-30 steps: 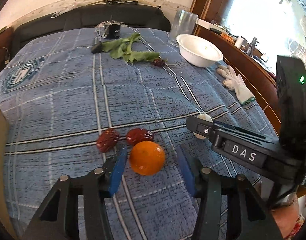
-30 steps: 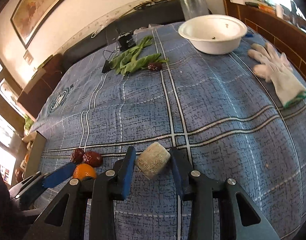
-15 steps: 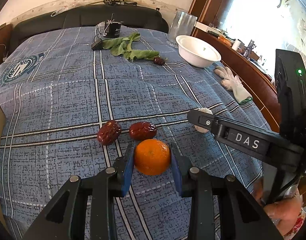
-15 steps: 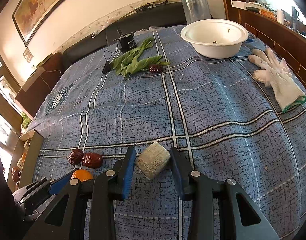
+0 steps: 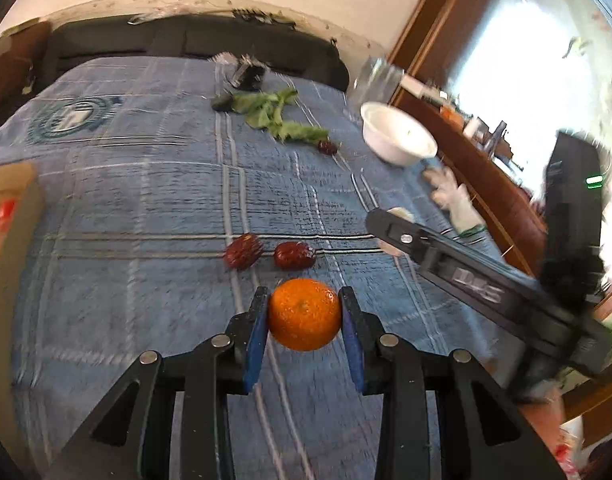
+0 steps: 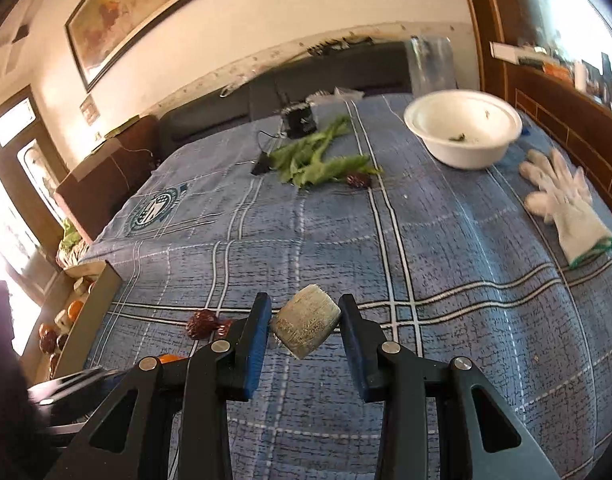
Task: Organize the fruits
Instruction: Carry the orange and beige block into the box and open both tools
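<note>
Closed since earlier, left gripper [image 5: 304, 316] now clamps the orange [image 5: 304, 314].

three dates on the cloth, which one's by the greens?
The far date, touching the tip of the greens near the bowl. The other two lie side by side just beyond the orange.

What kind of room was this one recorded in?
Probably a living room at home: a table under a blue plaid cloth, a dark sofa behind it, and a framed painting on the wall.
</note>
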Demonstrator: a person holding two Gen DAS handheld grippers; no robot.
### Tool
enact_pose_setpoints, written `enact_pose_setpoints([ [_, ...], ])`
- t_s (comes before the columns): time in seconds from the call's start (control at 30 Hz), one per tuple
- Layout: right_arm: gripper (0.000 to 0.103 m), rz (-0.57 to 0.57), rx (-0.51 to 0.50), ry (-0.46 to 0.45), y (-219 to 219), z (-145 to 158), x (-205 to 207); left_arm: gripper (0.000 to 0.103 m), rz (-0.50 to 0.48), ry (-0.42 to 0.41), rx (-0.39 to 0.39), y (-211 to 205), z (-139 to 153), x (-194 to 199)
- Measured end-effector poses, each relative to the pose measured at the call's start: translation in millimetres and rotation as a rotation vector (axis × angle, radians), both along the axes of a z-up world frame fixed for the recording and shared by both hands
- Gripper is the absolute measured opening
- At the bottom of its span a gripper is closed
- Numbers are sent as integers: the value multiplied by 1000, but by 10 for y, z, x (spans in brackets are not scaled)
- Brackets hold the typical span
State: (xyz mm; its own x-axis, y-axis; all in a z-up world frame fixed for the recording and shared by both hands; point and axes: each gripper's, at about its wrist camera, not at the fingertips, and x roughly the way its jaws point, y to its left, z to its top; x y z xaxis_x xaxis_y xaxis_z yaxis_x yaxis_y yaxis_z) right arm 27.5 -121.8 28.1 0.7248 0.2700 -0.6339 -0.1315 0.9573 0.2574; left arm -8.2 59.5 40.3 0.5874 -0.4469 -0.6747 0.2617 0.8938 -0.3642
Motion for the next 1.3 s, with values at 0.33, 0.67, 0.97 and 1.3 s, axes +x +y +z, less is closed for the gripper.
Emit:
enact_pose_setpoints([
  [0.33, 38, 63, -27, -25, 279, 51, -125, 33, 303, -63, -12, 1386, 396, -832],
  [0.67, 39, 423, -10, -51, 1626, 485, -726, 33, 583, 31, 18, 2552, 203, -1077],
  [0.97, 39, 657, -52, 30, 2749, 242, -970, 33, 624, 121, 60, 2891, 16, -916],
  [1.3, 40, 703, -143, 104, 3227, -136, -904, 34, 609, 148, 20, 2972, -128, -764],
])
